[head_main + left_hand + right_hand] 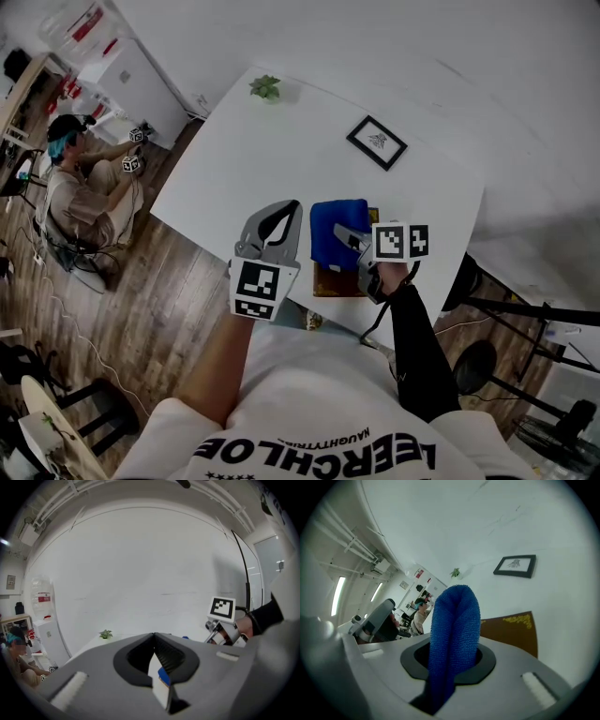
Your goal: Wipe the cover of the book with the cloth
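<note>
The cloth (454,625) is a blue, fluffy microfibre piece, folded double. It looks soft and light, so it will bend and drag easily and must be pressed flat to wipe well. The right hand-held gripper (347,236) has its jaws clamped on the fold, and most of the cloth lies in front of its tips. I think this hold near the edge is good, because it leaves much free cloth to rub with.

The book (511,630) lies directly under the cloth and under this gripper, with its brown cover and some gold print showing to the side. It looks stiff and flat, but light enough to slide on the smooth table (281,159) during wiping.

The left hand-held gripper (154,637) hangs just beside the cloth with its jaws together and nothing between them. By my judgement, it could press on a free corner of the book to hold it in place.
</note>
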